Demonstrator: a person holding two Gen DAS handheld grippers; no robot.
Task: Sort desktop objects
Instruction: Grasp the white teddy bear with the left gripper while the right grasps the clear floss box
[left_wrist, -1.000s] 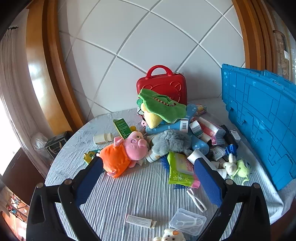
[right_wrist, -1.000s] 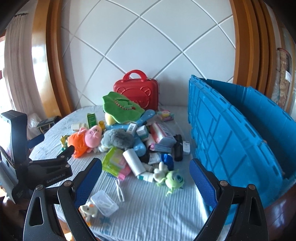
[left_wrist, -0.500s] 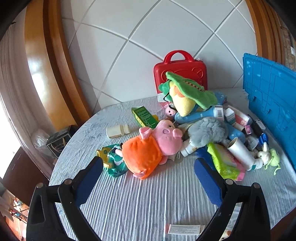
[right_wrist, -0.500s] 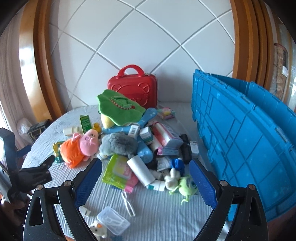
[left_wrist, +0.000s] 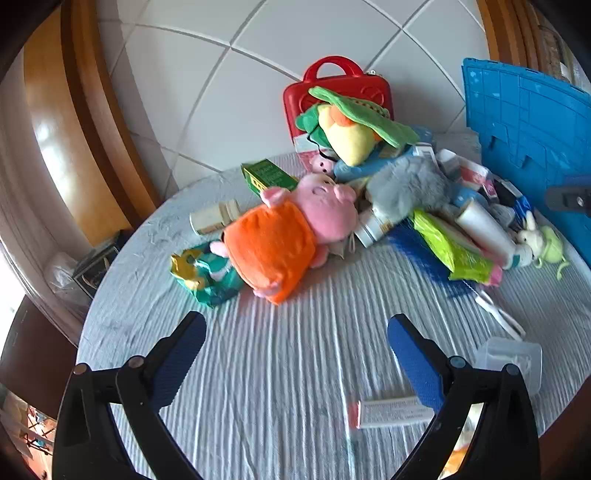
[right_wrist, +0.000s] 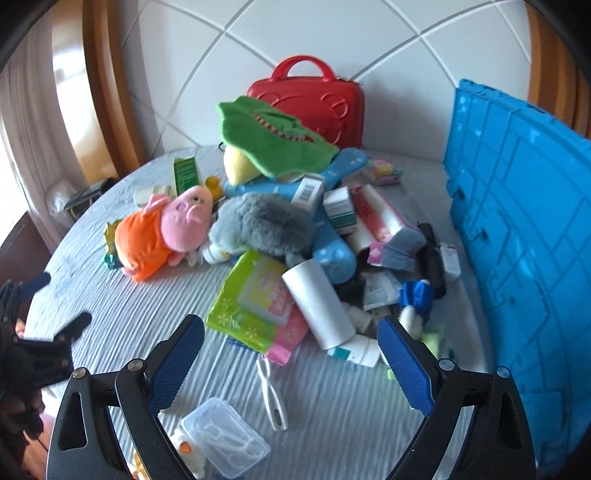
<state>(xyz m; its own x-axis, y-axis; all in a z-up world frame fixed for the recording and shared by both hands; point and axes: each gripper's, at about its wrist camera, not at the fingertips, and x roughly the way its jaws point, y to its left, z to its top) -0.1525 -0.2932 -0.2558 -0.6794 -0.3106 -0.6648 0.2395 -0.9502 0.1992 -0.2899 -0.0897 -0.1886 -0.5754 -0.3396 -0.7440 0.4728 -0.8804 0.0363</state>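
Observation:
A heap of objects lies on a round table with a grey-white cloth (left_wrist: 295, 369). A pink pig plush in orange (left_wrist: 288, 232) lies at the heap's left, also in the right wrist view (right_wrist: 162, 236). Behind it are a grey plush (right_wrist: 266, 229), a green crocodile plush (right_wrist: 273, 136) and a red case (right_wrist: 310, 99). A white roll (right_wrist: 317, 302) and a green wipes pack (right_wrist: 251, 299) lie just ahead of my right gripper (right_wrist: 291, 354). My left gripper (left_wrist: 295, 350) is open and empty, a short way in front of the pig. My right gripper is open and empty.
A blue crate (right_wrist: 524, 236) stands on edge at the table's right. A clear plastic box (right_wrist: 225, 439), white tweezers (right_wrist: 271, 395) and a small tube box (left_wrist: 391, 413) lie near the front edge. A green box (left_wrist: 267, 177) and a pill bottle (left_wrist: 214, 219) lie at the left.
Both grippers have moved forward and lower toward the heap. The pig plush looms larger in the left view; the roll and wipes pack are nearer in the right view.

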